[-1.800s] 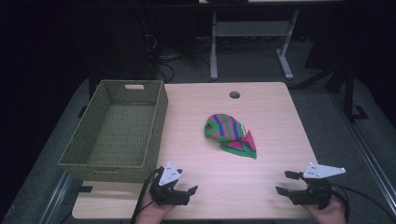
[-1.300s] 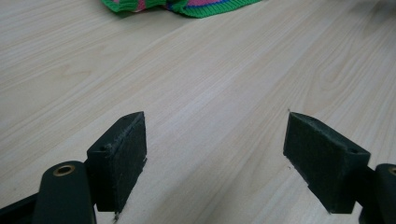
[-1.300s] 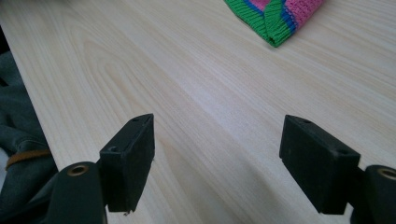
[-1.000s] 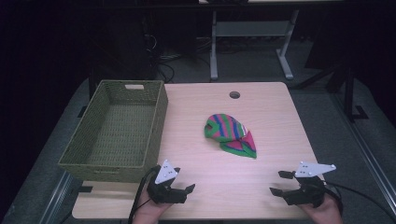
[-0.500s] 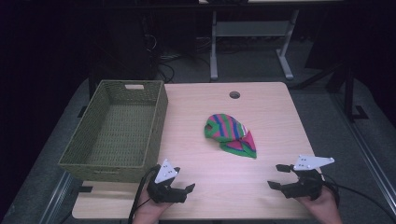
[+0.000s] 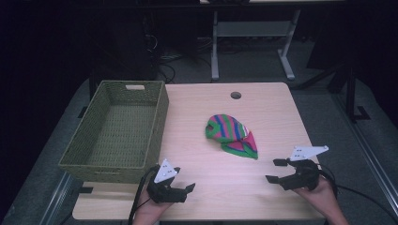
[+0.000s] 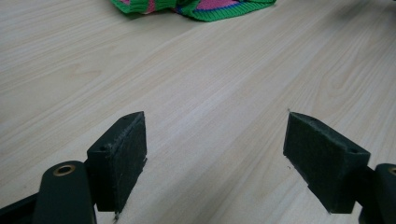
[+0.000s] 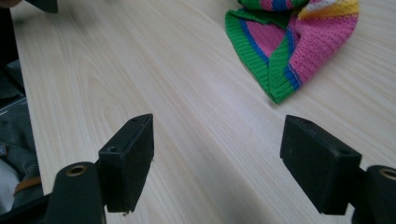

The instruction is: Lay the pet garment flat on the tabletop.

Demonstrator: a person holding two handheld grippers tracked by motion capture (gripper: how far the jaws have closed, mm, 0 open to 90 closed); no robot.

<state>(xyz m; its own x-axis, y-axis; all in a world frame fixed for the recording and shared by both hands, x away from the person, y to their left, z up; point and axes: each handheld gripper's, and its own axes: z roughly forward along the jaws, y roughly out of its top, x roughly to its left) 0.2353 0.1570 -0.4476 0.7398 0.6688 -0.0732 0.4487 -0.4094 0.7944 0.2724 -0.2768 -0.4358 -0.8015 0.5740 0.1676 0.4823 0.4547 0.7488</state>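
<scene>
Left gripper point(image 6: 187, 190) low left of centre in the high view, jaws wide apart, holding nothing, just over bare table point(image 6: 263, 108). Right gripper point(image 6: 276, 171) at lower right, jaws also spread wide, empty. Striped knitted cloth point(image 6: 231, 135) lies crumpled mid-frame on the table, well apart from the left gripper, nearer the right one. In the right gripper view it sits at upper right. Green woven basket point(image 6: 159, 117) at left.
</scene>
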